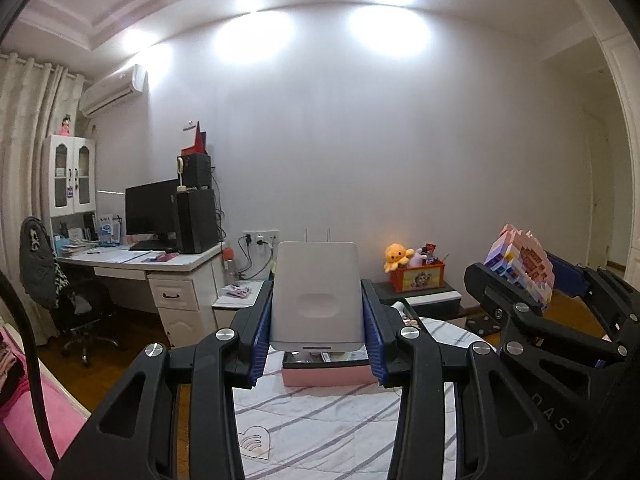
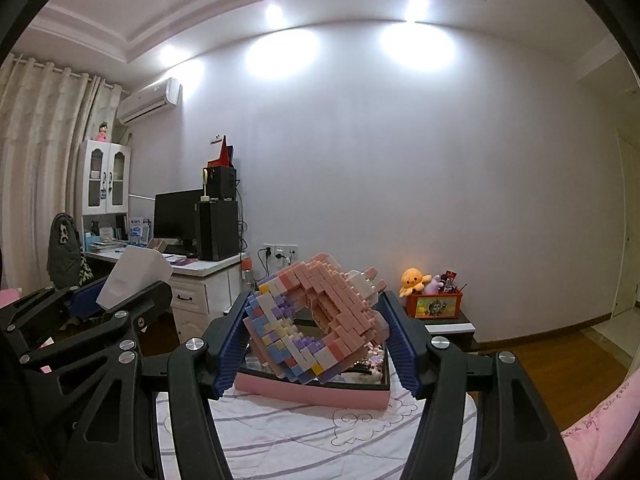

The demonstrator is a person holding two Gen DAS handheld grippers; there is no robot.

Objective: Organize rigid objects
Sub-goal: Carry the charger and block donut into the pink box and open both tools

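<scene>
Black left gripper point(image 1: 318, 320) clamps a smooth white plastic case point(image 1: 317, 300); at right, the right gripper point(image 2: 316, 334) holds a pink-and-pastel brick model point(image 2: 316, 320) — both lifted above the pink open tray point(image 2: 312, 394). Next move, I judge: lower each inside carefully.
</scene>
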